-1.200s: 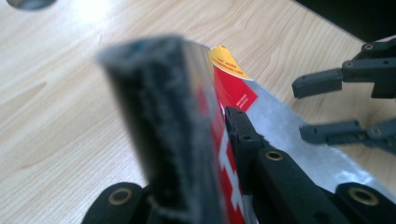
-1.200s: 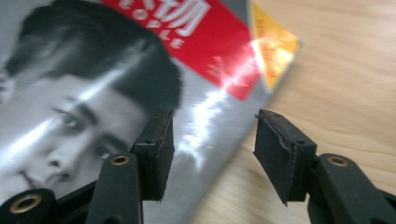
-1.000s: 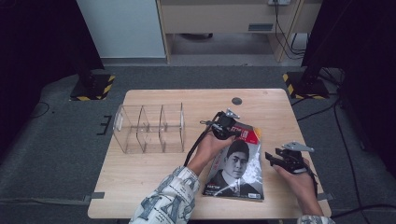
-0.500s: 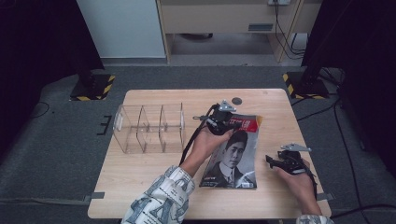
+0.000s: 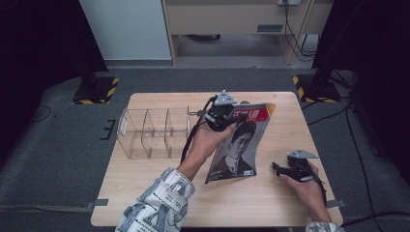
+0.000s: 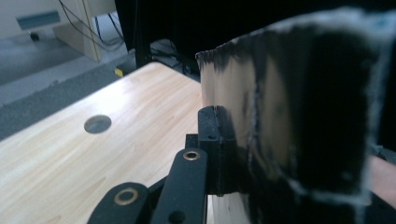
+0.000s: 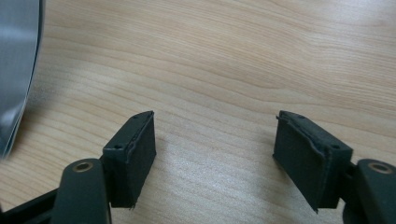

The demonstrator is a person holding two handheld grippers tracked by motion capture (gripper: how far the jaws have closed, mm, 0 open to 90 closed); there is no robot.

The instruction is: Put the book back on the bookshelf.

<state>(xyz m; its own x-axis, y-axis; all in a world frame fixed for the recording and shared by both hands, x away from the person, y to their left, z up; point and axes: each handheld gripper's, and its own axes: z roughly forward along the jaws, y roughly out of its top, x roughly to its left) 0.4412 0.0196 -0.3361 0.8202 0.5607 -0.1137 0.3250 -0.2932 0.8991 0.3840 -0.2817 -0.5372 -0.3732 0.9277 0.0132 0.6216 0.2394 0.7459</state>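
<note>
- High view: a fixed camera above the near side looks forward and down across the whole table (image 5: 145,193), floor and furniture behind.
- Left gripper view: looks along its own jaws, very near the magazine (image 6: 299,116), toward the tabletop's round hole (image 6: 97,123).
- Right gripper view: close above bare wood, angled down; the magazine's edge (image 7: 18,65) is shared with both others.

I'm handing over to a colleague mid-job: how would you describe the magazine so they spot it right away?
Look at the wooden table, right of the clear plastic divider box. The magazine is there, pinched at its top edge by the left hand-held gripper and lifted off the table at that end. It is the one printed thing here: a black-and-white portrait cover under a red title band.
</note>
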